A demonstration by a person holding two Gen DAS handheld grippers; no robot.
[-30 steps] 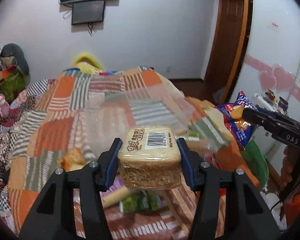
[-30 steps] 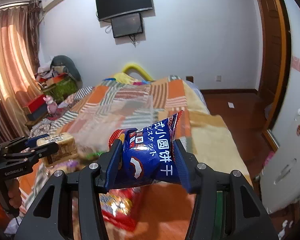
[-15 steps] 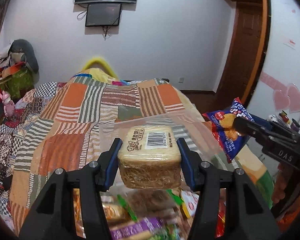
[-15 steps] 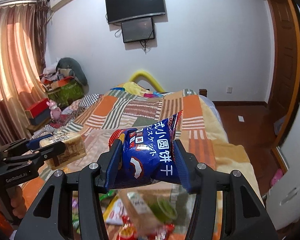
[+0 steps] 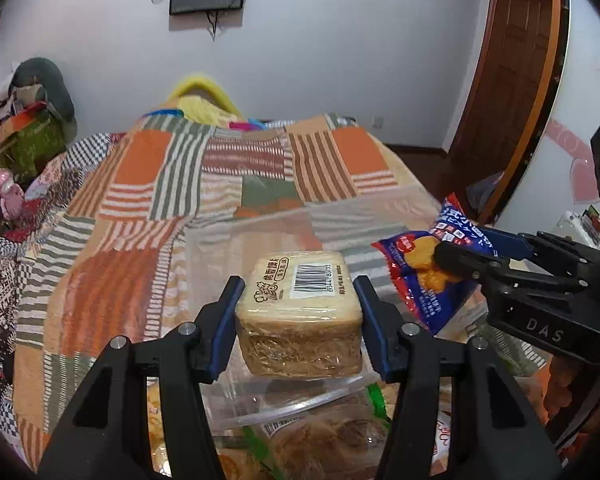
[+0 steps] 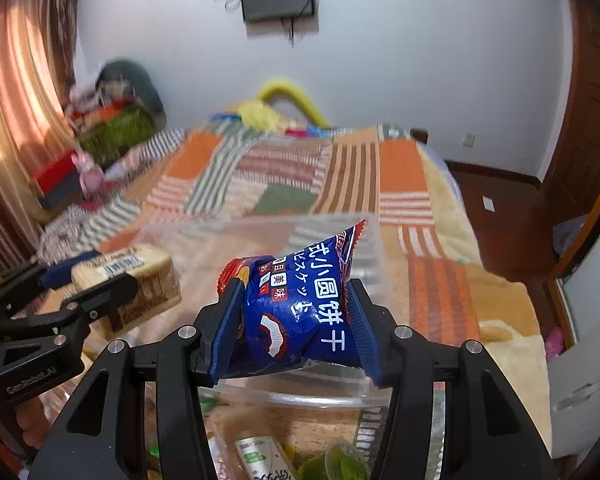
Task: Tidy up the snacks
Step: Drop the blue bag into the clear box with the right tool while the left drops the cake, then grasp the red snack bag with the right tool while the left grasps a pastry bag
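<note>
Left tongs (image 5: 297,314) clamp a squarish, plastic-wrapped bread sandwich (image 5: 300,300); right tongs (image 6: 293,326) pinch a crinkly blue foil biscuit bag (image 6: 300,304) above a clear plastic bin (image 6: 308,394).

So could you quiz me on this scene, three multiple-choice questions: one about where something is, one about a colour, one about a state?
1. The clear plastic bin sits:
A on the patchwork bedspread
B on the floor
C on a shelf

2. The crinkly biscuit packet is mostly:
A green
B blue
C yellow

3. The left gripper is:
A empty and wide open
B closed on a wrapped sandwich-bread block
C out of view

Answers: 1 A, the bedspread lies all around the bin. 2 B, blue with white lettering, clamped in the right gripper. 3 B, its blue pads press both sides of the bread block.
</note>
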